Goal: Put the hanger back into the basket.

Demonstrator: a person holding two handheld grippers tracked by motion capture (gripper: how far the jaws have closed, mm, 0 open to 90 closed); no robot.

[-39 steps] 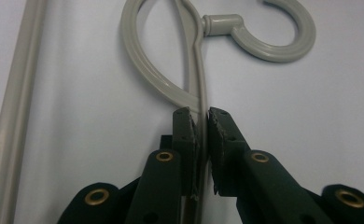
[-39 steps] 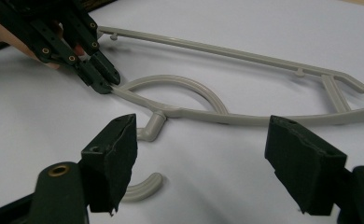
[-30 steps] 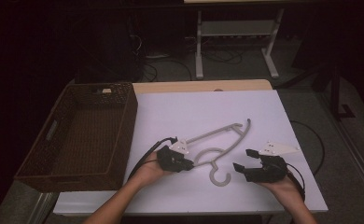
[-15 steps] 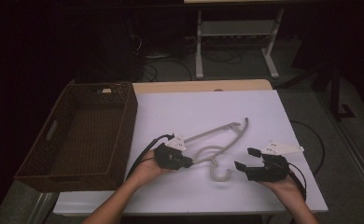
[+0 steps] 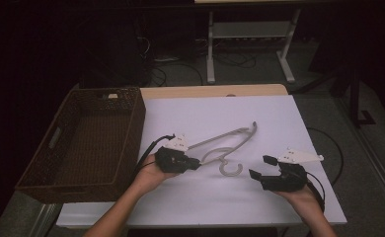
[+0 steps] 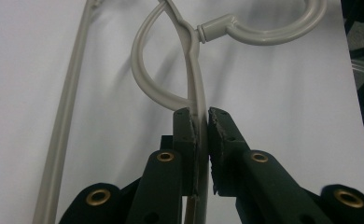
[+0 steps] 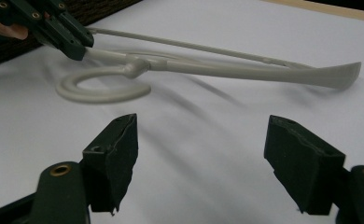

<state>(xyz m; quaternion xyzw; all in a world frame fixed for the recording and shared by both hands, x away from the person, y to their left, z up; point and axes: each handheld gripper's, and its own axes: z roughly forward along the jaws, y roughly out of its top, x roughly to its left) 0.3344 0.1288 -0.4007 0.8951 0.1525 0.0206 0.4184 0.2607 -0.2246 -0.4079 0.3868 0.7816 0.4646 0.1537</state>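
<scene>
Left gripper [image 5: 194, 164], hand-held, jaws clamped narrow on one arm of a pale grey plastic hanger [image 5: 228, 144]; in the left gripper view [image 6: 199, 122] the arm [image 6: 196, 88] runs straight up between the two pads, with the hanger's inner loop just beyond the jaw tips and its hook [image 6: 269, 29] curling off ahead and to the right. Hanger lies on a white sheet [image 5: 279, 118], extending forward and away from the left gripper, its far shoulder end well beyond the jaws; whether the held end is lifted off the sheet cannot be told. Right gripper [image 5: 262, 167], hand-held, jaws spread wide with nothing between them, white sheet visible in the gap in the right gripper view [image 7: 203, 168]; the hanger's hook [image 7: 101, 88] sits ahead of it and slightly left, near but apart, and the left gripper [image 7: 80, 44] appears farther off at upper left, closed on the hanger. Brown wicker basket [image 5: 42, 163], rectangular, stands beside the left hand [image 5: 148, 173] on its outer side, at the edge of the sheet.
</scene>
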